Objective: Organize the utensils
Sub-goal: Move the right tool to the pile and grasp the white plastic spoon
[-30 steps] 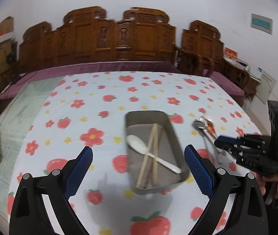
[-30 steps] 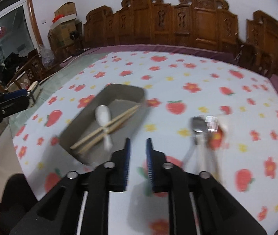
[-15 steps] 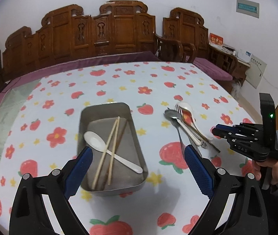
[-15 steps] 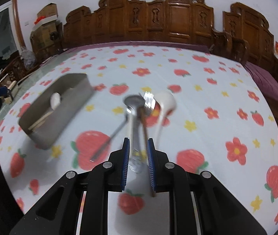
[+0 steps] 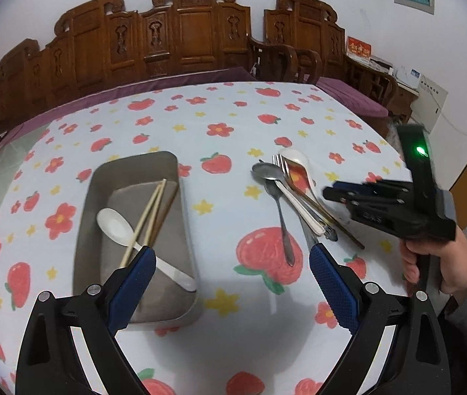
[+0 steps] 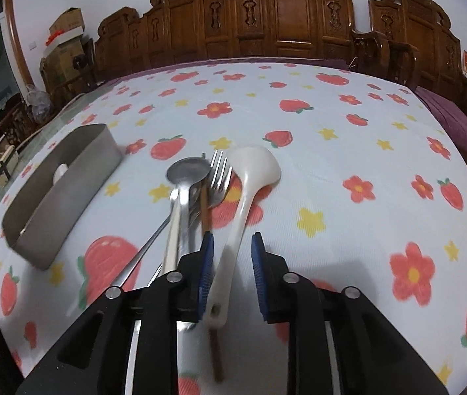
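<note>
A grey metal tray (image 5: 181, 227) (image 6: 65, 184) holds a white spoon (image 5: 115, 223) and a pair of chopsticks (image 5: 149, 214). To its right lies a pile of utensils: a metal spoon (image 5: 268, 172) (image 6: 187, 171), a fork (image 5: 282, 168) (image 6: 218, 172), a white ceramic spoon (image 5: 296, 158) (image 6: 253, 168) and a brown chopstick (image 6: 204, 210). My right gripper (image 6: 232, 253) (image 5: 335, 194) hovers over the pile, its jaws opening, the white spoon's handle between them with gaps on both sides. My left gripper (image 5: 230, 273) is open wide above the cloth beside the tray.
The table carries a white cloth (image 6: 348, 164) printed with strawberries and flowers. Carved wooden chairs (image 5: 197, 29) line the far edge. A person's hand (image 5: 437, 263) holds the right gripper at the table's right side. Cardboard boxes (image 6: 65, 39) stand at the far left.
Both grippers moved rightward and lower. The right gripper went from near the tray to over the utensil pile and its jaws parted around the white spoon's handle.
</note>
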